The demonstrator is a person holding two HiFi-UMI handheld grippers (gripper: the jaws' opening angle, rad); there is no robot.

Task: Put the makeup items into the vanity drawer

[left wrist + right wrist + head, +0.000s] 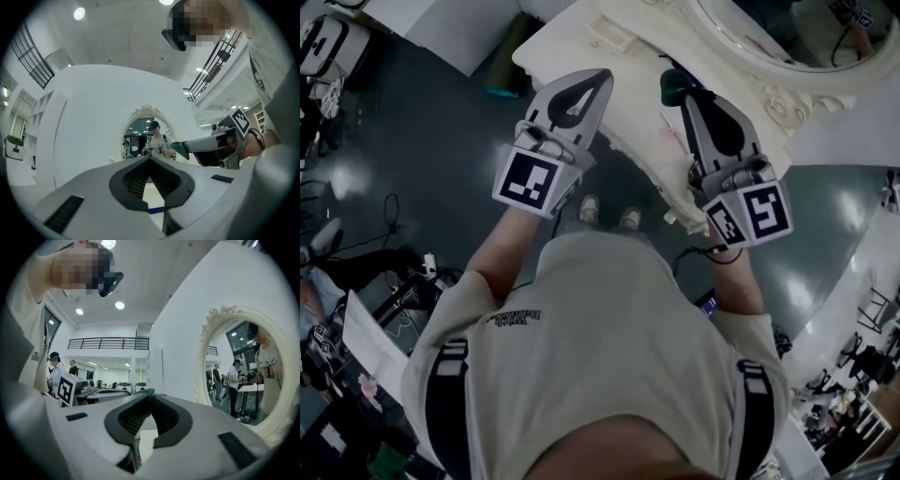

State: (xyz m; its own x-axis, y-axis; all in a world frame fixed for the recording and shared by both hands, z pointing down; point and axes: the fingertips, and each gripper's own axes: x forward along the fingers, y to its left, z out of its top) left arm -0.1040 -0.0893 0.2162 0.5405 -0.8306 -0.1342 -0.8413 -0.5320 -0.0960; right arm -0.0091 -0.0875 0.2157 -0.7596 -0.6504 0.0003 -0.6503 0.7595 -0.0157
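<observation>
Head view: a white desk (pixel 567 42) with carved trim is recorded at the top of the frame, carrying an oval mirror (pixel 717 42) in an ornate cream frame. The floor (pixel 431 141) around it is dark, glossy and grey, with ceiling lights reflected in it; cables (pixel 389 211) and equipment are noted on the floor at the left. The person's cream shirt (pixel 600 337) and shoes (pixel 607 214) are seen below the desk's front edge.

Both tools are held up in front of the desk, side by side and apart. The left claw (pixel 604 75) is clenched: in the left gripper view its tips are seen to meet, with nothing between them. The right claw (pixel 682 94) is clenched on a green item (pixel 670 84), which is pinched at the very tips. It is held in the air over the desk's front edge, clear of the surface. The item's kind cannot be told.

In the gripper views a tall white wall (pixel 93 108) is recorded behind the mirror. The room is a large white hall with round ceiling lamps (pixel 120 305) and an upper gallery behind a dark railing (pixel 108 343). Other people are seen standing in the hall and reflected in the mirror.
</observation>
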